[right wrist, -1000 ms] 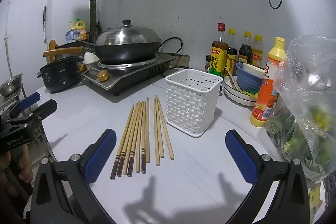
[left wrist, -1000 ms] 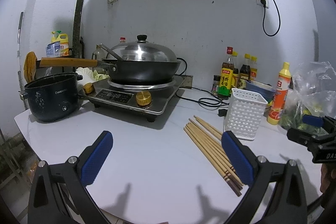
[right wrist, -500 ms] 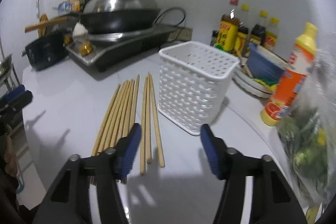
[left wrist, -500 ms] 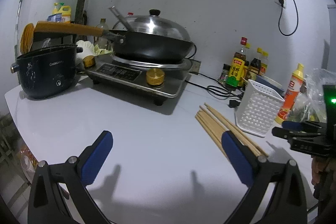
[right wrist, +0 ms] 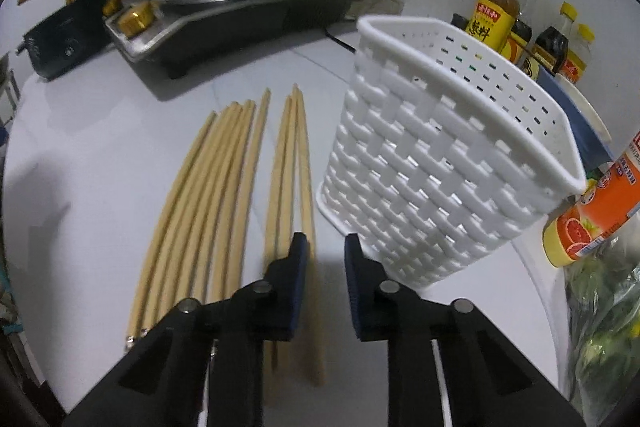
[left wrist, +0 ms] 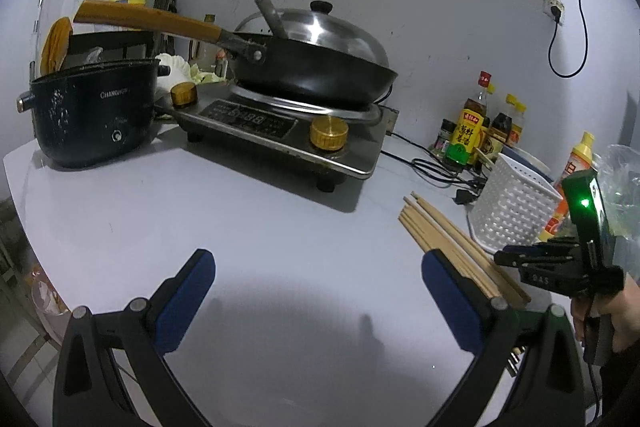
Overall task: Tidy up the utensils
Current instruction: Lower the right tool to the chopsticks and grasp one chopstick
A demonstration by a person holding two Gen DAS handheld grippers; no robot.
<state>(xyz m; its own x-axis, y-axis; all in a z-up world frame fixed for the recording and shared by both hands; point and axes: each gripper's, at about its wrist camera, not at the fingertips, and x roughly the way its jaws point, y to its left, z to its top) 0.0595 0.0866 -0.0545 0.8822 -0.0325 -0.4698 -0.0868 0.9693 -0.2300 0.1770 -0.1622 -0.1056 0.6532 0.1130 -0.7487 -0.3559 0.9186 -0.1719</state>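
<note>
While the chopsticks (right wrist: 240, 187) lie flat on the surface left of the white basket (right wrist: 440, 167) | long axes run near-to-far | right gripper (right wrist: 326, 247) nearer, jaws just narrowed, nothing gripped | we note left gripper (left wrist: 316, 279) wide open, empty.

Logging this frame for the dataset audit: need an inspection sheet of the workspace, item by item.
Surface: white counter, bare in front.
Job's things: wooden chopsticks lie flat in a loose row beside the upright white basket, which looks empty.
Clutter: induction cooker carrying a lidded wok; dark pot; sauce bottles; orange bottle; bag of greens.
Grippers: left gripper open, nothing between. Right gripper jaws have just been closing, a narrow gap left, nothing between; the chopsticks lie just beyond its left finger.
Cables: black cord on the counter; another hangs from a wall socket.
Surroundings: grey wall.
</note>
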